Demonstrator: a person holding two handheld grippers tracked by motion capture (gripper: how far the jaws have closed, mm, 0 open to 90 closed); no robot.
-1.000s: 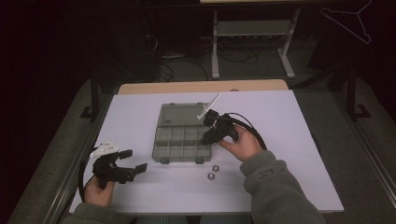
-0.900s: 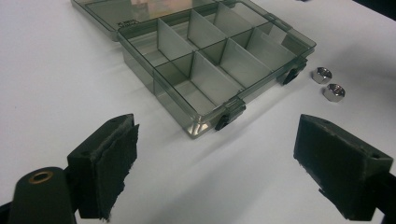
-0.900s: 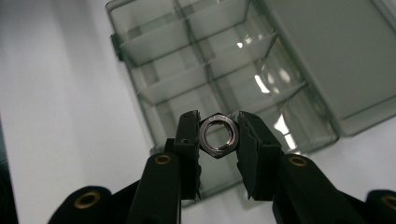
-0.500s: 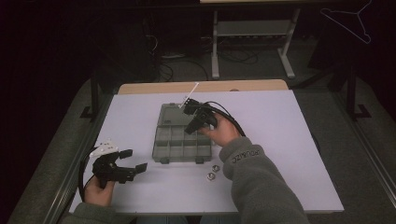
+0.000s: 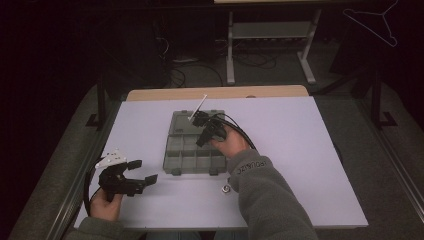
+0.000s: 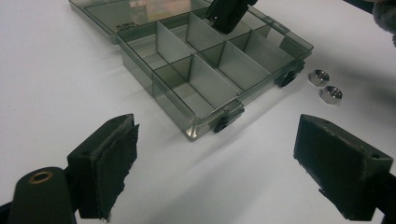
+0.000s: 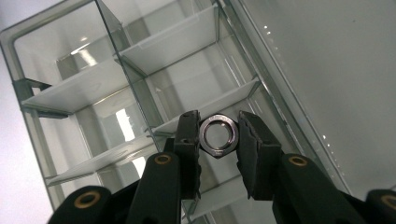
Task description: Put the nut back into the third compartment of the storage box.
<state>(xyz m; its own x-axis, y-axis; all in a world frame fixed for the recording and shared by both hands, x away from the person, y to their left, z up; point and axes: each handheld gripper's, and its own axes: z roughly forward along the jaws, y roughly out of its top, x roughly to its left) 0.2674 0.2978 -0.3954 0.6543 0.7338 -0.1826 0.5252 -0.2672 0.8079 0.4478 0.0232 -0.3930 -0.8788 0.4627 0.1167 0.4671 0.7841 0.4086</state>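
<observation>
Above the white table [image 5: 310,150], 1 right gripper [image 7: 219,135] hovered over 1 open compartment box [image 6: 205,70], its jaws clenched on 1 steel hex nut [image 7: 219,135] held over a rear compartment beside the flat lid [image 5: 197,122]. The divided compartments visible in the left gripper view lay empty. 2 more loose nuts [image 6: 325,85] rested on the table just beside the box's front corner. Near the table's left edge, 1 left gripper [image 5: 134,176] stood well apart from the box, jaws released and spread wide, holding nothing.
</observation>
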